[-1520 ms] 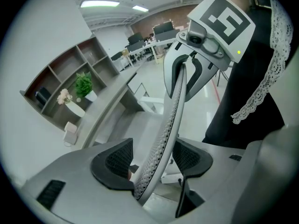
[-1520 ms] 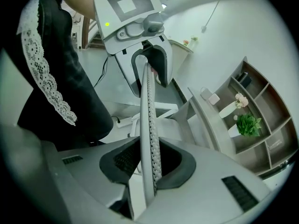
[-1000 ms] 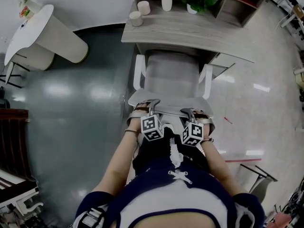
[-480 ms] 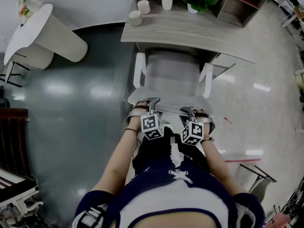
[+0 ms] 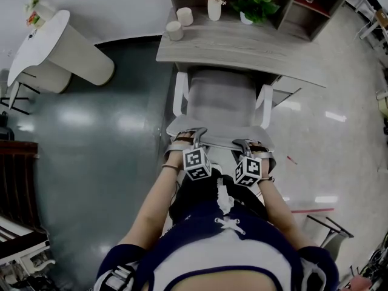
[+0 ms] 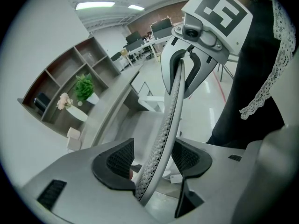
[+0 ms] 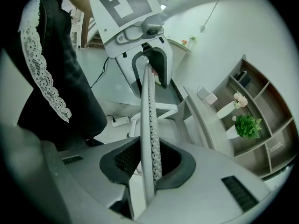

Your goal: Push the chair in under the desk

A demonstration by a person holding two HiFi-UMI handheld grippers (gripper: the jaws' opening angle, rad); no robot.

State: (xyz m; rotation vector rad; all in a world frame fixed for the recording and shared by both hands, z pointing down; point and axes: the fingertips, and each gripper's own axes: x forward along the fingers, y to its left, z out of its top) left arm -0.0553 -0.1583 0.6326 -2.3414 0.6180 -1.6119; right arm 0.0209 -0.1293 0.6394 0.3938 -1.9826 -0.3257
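In the head view, the chair (image 5: pixel 219 99) sits at centre frame with the front of its seat already beneath the edge of the desk (image 5: pixel 254 44), which spans the upper middle. The left gripper (image 5: pixel 194 136) and right gripper (image 5: pixel 242 145) sit side by side on the top rim of the backrest (image 5: pixel 217 139), just below centre. White armrests (image 5: pixel 179 93) flank the seat. If the push runs crooked, one of them could strike the desk's front edge or side support. A hard knock may jolt the vase (image 5: pixel 213 3) and the two cups (image 5: pixel 175 30) standing near the upper-left corner of the desktop.

In the left gripper view, the tongs pinch the thin mesh rim of the backrest (image 6: pixel 174 101), which runs up the middle of the frame, and one dark pad (image 6: pixel 116 160) lies against it at lower centre. The hold is narrow. Pushed too steeply downward, the jaws could slide along the rim instead of driving the chair forward.

In the right gripper view, the tongs likewise pinch the rim at lower centre. The desk (image 7: pixel 198 113) stretches away at mid right. What looks like a white power strip (image 7: pixel 119 121) lies on the floor at mid left, near the chair's base. A wheel might snag on it or its cable and swing the chair off line. Uneven force between the two hands would twist it the same way.
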